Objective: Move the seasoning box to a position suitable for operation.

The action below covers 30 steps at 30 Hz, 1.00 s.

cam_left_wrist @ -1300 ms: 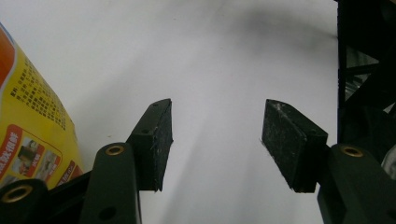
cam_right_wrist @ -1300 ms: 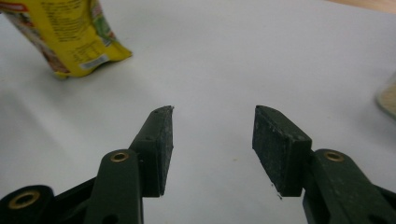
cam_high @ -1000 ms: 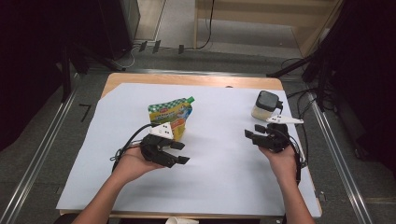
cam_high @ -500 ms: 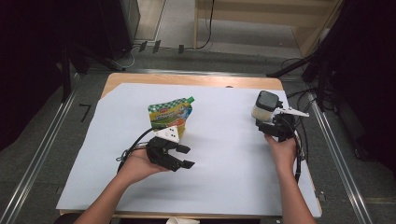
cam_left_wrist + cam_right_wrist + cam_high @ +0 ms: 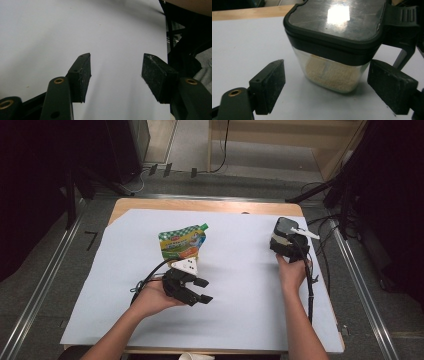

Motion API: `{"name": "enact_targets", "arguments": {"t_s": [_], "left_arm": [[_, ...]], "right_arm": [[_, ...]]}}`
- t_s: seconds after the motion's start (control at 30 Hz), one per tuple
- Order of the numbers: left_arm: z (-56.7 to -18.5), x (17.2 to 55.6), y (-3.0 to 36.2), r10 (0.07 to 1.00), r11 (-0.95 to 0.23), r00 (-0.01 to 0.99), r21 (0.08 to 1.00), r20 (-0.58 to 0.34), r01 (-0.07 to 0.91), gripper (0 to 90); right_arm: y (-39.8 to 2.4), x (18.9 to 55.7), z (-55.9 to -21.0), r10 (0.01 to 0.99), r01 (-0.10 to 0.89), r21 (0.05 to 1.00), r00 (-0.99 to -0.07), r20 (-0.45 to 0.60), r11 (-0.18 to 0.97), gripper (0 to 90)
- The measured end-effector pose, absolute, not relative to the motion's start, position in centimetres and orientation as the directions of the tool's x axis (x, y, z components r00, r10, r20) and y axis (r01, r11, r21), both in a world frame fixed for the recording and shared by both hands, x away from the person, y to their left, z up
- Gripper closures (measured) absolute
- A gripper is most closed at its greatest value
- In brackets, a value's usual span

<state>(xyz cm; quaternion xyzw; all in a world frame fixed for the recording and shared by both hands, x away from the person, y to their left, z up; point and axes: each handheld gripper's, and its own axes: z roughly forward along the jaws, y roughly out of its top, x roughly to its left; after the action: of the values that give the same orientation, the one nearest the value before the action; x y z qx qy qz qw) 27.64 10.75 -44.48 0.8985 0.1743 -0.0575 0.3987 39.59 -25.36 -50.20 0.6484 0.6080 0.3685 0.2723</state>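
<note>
The right gripper [image 5: 286, 244] is being held up to a clear container [image 5: 332, 72] with a dark lid [image 5: 334, 20], at the far right of the white paper sheet [image 5: 240, 285]. In the right gripper view its jaws are standing spread, having just been opening, and the container is sitting just ahead of them and between their lines; the pads [image 5: 272, 85] are not pressing on its walls, a gap being seen on either side. A pale, grainy filling is being shown through the clear wall, low in the container. The lid's clip [image 5: 404, 25] is sticking out towards the right-hand jaw.

The left gripper [image 5: 197, 290] is being held low over the sheet, well apart from the container and to its left. Its jaws are standing spread with nothing between them, bare paper being seen between the pads [image 5: 81, 75] in the left gripper view. A green-capped printed pouch [image 5: 182, 245] is lying flat on the sheet just beyond the left gripper, untouched.
</note>
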Motion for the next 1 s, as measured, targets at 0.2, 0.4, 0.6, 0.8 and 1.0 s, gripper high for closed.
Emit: {"name": "enact_targets", "arguments": {"t_s": [0.2,0.4,0.6,0.8,1.0], "left_arm": [[-44.5,27.7,10.3,0.24,-0.604,0.931,0.708,-0.276,0.366,41.4],[-44.6,27.7,10.2,0.239,-0.616,0.932,0.699,-0.272,0.362,41.3],[-44.7,27.7,10.1,0.24,-0.613,0.931,0.7,-0.276,0.365,41.3],[-44.7,27.8,10.1,0.241,-0.617,0.931,0.697,-0.275,0.365,41.4],[-44.8,27.8,10.2,0.241,-0.617,0.931,0.697,-0.276,0.366,41.3]], "right_arm": [[-24.0,41.1,-51.1,0.986,0.55,0.819,0.123,0.116,-0.165,13.0],[-23.9,42.1,-51.6,0.979,0.515,0.835,0.155,0.132,-0.194,10.9],[-23.7,42.8,-52.0,0.98,0.509,0.842,0.173,0.103,-0.178,10.7],[-23.6,43.4,-52.2,0.976,0.5,0.845,0.192,0.105,-0.189,10.5],[-23.8,43.6,-52.2,0.979,0.507,0.844,0.176,0.098,-0.175,11.5]]}}
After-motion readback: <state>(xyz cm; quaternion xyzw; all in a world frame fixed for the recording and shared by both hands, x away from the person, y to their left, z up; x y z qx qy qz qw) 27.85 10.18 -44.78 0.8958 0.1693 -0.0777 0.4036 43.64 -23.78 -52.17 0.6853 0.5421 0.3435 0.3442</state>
